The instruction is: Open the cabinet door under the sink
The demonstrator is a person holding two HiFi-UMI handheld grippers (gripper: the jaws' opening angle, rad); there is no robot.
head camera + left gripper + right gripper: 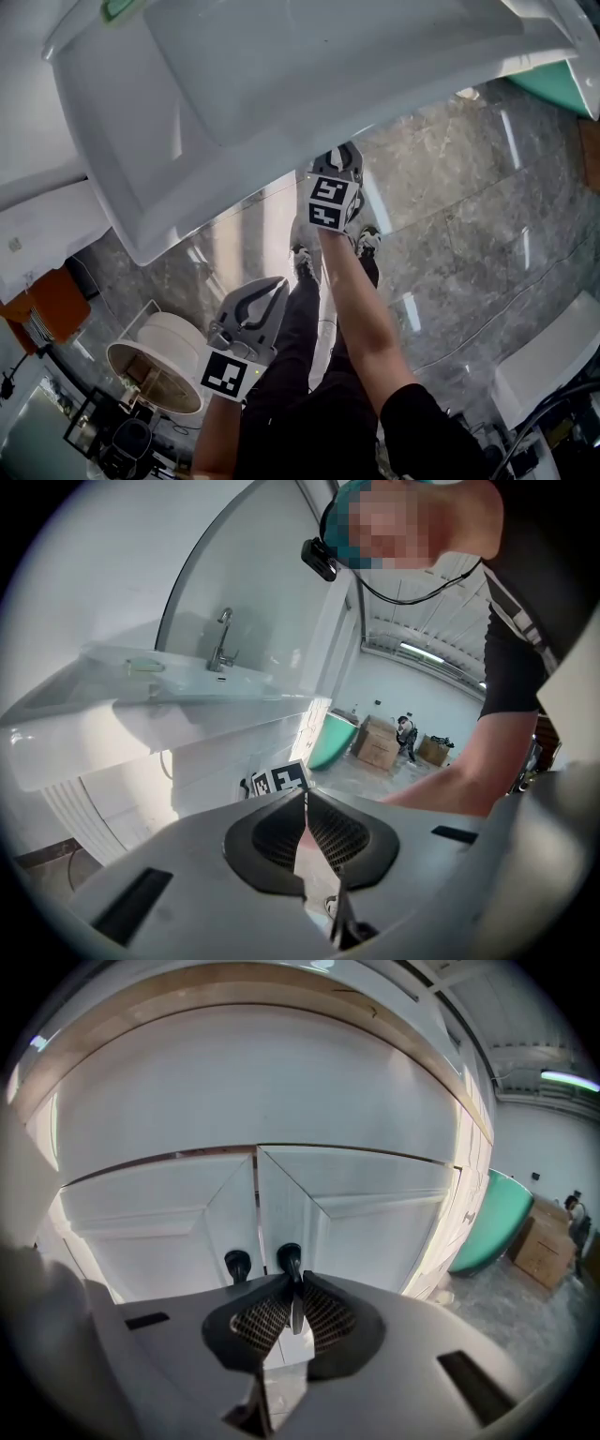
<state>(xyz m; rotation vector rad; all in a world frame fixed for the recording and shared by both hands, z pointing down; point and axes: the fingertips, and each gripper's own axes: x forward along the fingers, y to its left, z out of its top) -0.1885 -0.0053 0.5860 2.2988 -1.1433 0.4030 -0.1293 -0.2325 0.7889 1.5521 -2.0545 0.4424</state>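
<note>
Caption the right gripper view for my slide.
Right tool closed on the black knob of the shut right cabinet door.

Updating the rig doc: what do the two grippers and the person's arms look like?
The left gripper and right gripper match: light grey moulded bodies with curved jaws, lined by black mesh-textured pads. Each carries a cube with black-and-white square markers. The person wears a black top with a short sleeve, leaving the forearms bare.
</note>
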